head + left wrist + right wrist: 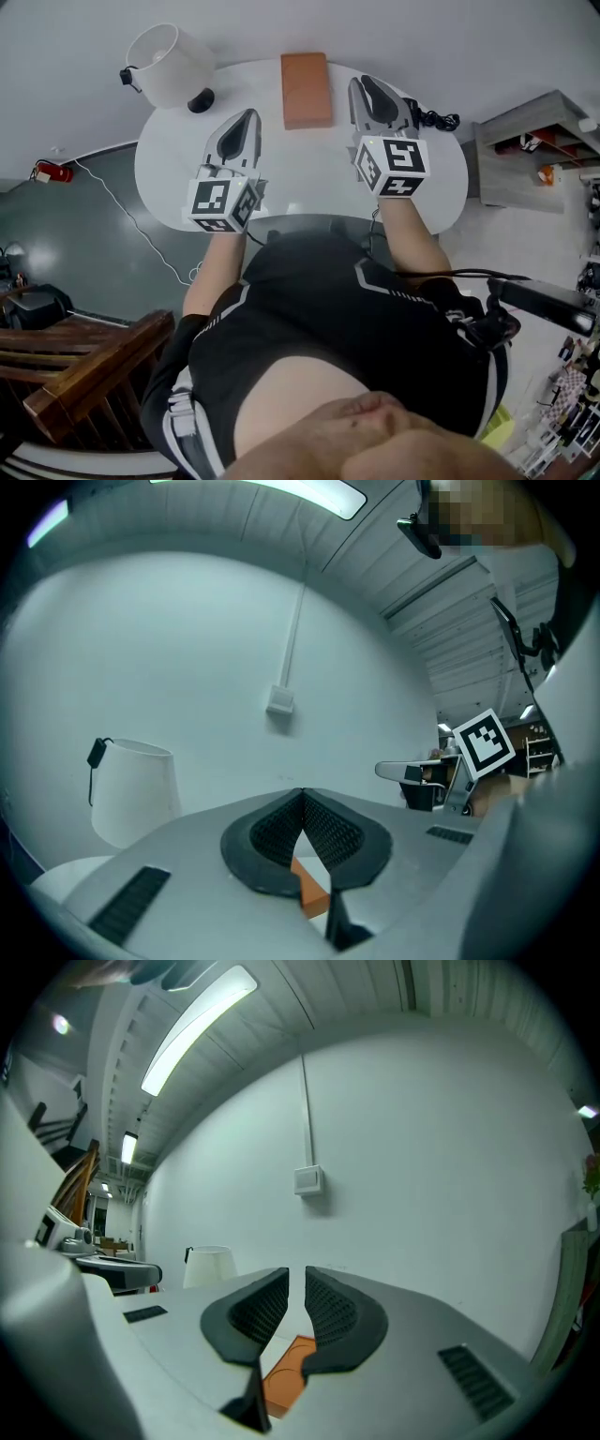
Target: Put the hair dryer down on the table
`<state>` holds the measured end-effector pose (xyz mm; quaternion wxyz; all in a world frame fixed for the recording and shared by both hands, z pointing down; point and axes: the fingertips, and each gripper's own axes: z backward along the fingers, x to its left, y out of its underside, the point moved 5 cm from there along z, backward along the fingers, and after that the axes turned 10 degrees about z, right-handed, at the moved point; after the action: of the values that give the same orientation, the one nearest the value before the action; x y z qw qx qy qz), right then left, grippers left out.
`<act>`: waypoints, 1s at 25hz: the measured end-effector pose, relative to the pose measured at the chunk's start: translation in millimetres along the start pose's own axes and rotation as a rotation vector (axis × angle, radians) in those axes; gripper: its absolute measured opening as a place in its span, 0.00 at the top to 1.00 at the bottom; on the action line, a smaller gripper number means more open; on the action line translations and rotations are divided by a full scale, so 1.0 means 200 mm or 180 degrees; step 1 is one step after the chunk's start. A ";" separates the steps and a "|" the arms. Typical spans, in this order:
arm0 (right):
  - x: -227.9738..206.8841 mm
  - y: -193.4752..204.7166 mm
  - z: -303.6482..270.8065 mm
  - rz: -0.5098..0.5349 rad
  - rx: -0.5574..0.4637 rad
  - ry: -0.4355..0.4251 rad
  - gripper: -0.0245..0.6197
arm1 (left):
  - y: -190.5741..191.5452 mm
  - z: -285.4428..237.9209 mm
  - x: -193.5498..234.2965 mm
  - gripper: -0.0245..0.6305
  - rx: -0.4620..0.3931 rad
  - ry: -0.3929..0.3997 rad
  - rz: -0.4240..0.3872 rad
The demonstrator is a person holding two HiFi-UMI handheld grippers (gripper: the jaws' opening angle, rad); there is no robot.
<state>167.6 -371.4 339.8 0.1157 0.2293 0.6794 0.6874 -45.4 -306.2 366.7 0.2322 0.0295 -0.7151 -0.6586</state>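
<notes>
Both grippers hover over a round white table [169,159]. My left gripper [249,114] is shut and empty, its tips meeting [302,794]. My right gripper [367,82] holds nothing, and only a narrow slit shows between its pads [306,1274]. A black item with a coiled cord [435,119] lies on the table just right of the right gripper, mostly hidden by it. I cannot tell whether it is the hair dryer. An orange-brown box [306,89] lies flat between and beyond the two grippers. It also shows below the jaws of each gripper [312,892] [286,1368].
A white lamp [167,64] [136,789] stands at the table's far left, with a small black part [201,100] beside it. A grey shelf unit [525,159] stands to the right of the table. A wooden chair [84,366] is at lower left. A white cable [122,211] runs across the dark floor.
</notes>
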 end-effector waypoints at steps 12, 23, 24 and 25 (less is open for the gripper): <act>0.27 -0.09 -0.04 -0.0002 -0.0058 -0.0365 0.90 | -0.11 0.11 0.05 0.91 -0.0127 -0.0166 -0.0118; 0.35 -0.06 -0.05 0.0120 0.0050 -0.0459 0.91 | -0.12 0.11 0.04 0.91 -0.0155 -0.0203 -0.0162; 0.35 -0.06 -0.05 0.0140 0.0053 -0.0457 0.91 | -0.11 0.11 0.04 0.91 -0.0145 -0.0207 -0.0155; 0.35 -0.06 -0.06 0.0152 0.0052 -0.0447 0.91 | -0.10 0.10 0.04 0.91 -0.0132 -0.0212 -0.0152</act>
<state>100.4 -347.8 339.5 0.1447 0.2941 0.6695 0.6666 -64.9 -292.2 349.2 0.1931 0.0199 -0.7077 -0.6793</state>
